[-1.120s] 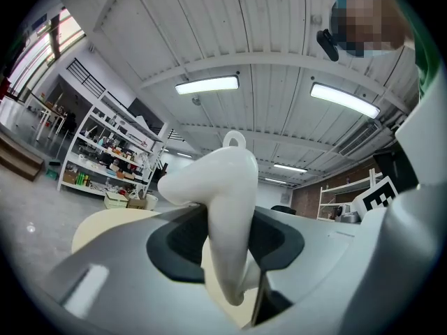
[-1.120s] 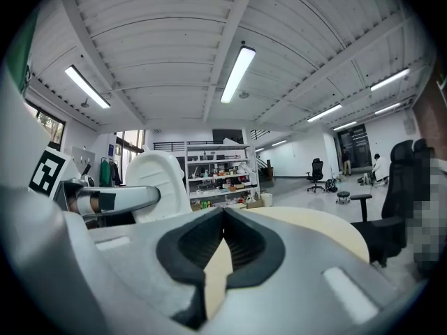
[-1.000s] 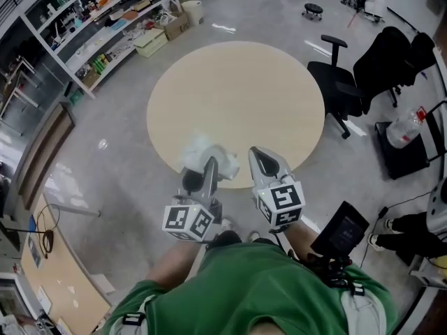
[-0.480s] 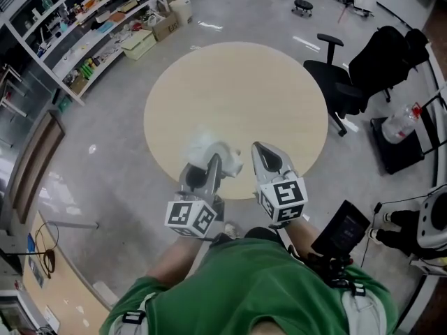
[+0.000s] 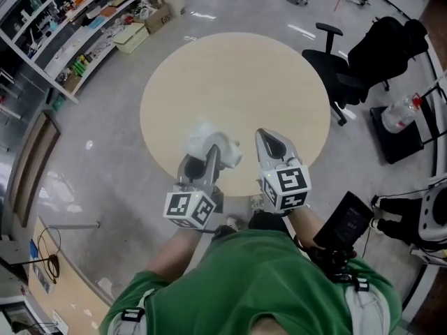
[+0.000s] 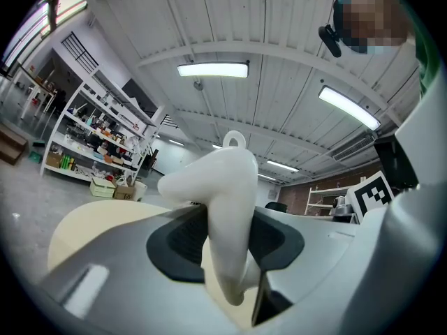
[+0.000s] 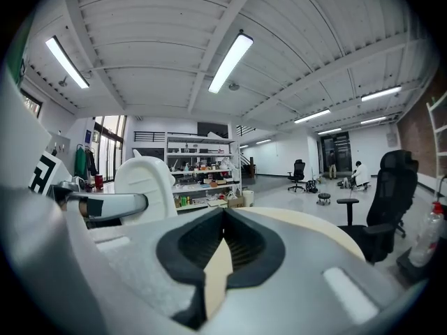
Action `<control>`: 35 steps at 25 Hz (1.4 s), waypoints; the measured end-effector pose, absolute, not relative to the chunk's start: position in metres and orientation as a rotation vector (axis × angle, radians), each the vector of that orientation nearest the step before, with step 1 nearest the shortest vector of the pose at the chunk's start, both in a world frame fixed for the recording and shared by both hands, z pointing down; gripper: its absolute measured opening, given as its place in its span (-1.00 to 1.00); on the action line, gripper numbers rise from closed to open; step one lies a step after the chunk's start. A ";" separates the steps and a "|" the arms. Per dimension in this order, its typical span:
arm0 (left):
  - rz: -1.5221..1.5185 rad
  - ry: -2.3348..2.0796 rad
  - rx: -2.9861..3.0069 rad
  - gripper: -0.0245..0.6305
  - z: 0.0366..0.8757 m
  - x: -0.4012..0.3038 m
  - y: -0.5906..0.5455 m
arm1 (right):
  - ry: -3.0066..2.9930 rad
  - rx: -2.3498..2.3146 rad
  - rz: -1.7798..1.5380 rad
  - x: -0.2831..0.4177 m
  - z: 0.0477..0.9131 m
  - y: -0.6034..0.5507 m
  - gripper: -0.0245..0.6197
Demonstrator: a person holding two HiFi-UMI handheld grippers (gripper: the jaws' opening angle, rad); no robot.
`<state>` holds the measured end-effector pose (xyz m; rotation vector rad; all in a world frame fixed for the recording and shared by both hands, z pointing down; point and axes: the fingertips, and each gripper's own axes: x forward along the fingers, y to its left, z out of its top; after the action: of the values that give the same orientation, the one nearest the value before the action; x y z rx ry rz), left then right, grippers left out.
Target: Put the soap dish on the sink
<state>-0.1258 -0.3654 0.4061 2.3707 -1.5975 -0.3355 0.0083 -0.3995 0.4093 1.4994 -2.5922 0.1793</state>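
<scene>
I hold a glossy white curved soap dish in my left gripper over a round pale wooden surface.
The left gripper view shows the jaws narrowed onto the dish, which stands up between the dark pads; its exact shape is hard to read, perhaps a moulded shell. It hangs near the surface's edge at about 7 o'clock. My right gripper, at 3 o'clock of the left one, has its jaws together with nothing between them.
</scene>
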 end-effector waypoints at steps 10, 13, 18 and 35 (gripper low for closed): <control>-0.177 -1.598 2.282 -0.45 0.457 -0.099 -0.418 | -2.566 1.434 0.259 0.032 0.449 -0.454 -0.91; -0.122 -1.595 2.241 -0.45 0.478 -0.094 -0.432 | -2.552 1.405 0.288 0.036 0.465 -0.470 -0.91; -0.044 -1.590 2.175 -0.45 0.511 -0.091 -0.450 | -2.521 1.364 0.338 0.039 0.493 -0.490 -0.91; 0.151 -1.473 1.949 -0.45 0.635 -0.081 -0.504 | -2.378 1.248 0.529 0.049 0.604 -0.532 -0.91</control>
<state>-0.0811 -0.5036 0.6353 1.9491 -1.4731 0.1513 0.0489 -0.5318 0.6043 1.2485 -2.3784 0.5285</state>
